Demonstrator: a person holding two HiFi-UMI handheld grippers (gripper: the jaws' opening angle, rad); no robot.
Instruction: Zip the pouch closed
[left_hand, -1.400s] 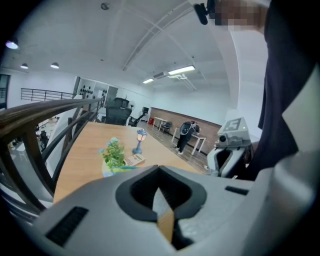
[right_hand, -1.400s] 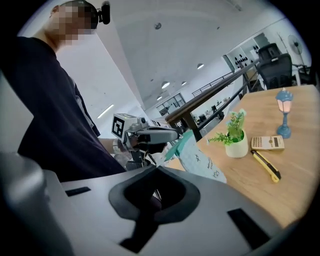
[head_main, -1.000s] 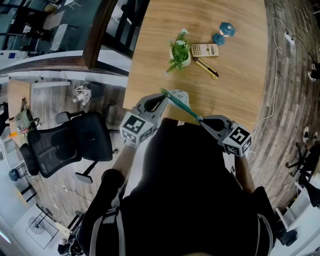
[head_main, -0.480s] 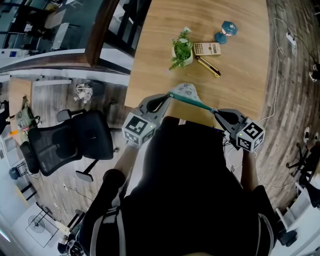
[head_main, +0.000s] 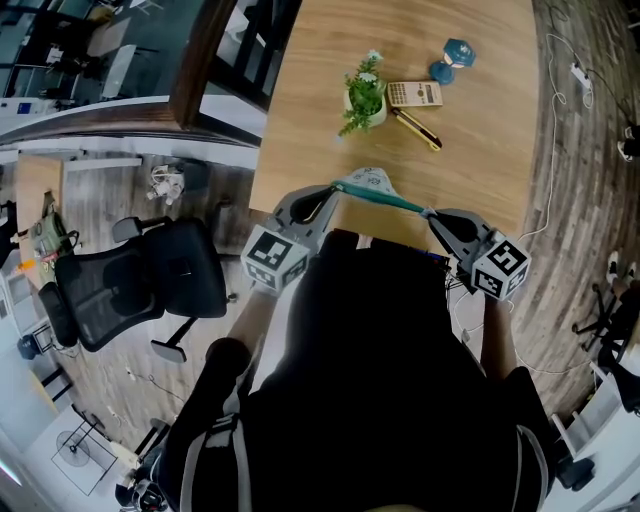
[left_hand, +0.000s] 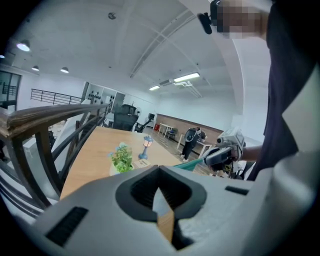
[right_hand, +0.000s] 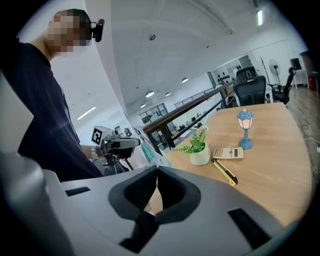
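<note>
The pouch (head_main: 372, 183) is white and patterned, with a teal zip edge (head_main: 385, 199). It hangs over the near edge of the wooden table (head_main: 480, 160), stretched between my two grippers. My left gripper (head_main: 335, 190) is shut on the pouch's left end. My right gripper (head_main: 430, 213) is shut at the right end of the teal zip; the slider is hidden by its jaws. In the left gripper view the teal edge (left_hand: 192, 163) runs to the right gripper (left_hand: 220, 155). The right gripper view shows the pouch (right_hand: 150, 152) beside the left gripper (right_hand: 117, 145).
On the table beyond the pouch stand a small potted plant (head_main: 363, 100), a calculator (head_main: 411, 96), a yellow utility knife (head_main: 412, 130) and a blue lamp figure (head_main: 452, 58). A black office chair (head_main: 140, 285) stands on the floor at left. Cables (head_main: 545, 215) trail at right.
My right gripper has moved to the right, away from the left one. The teal zip edge between them now lies longer and more level. The left gripper has hardly moved.
</note>
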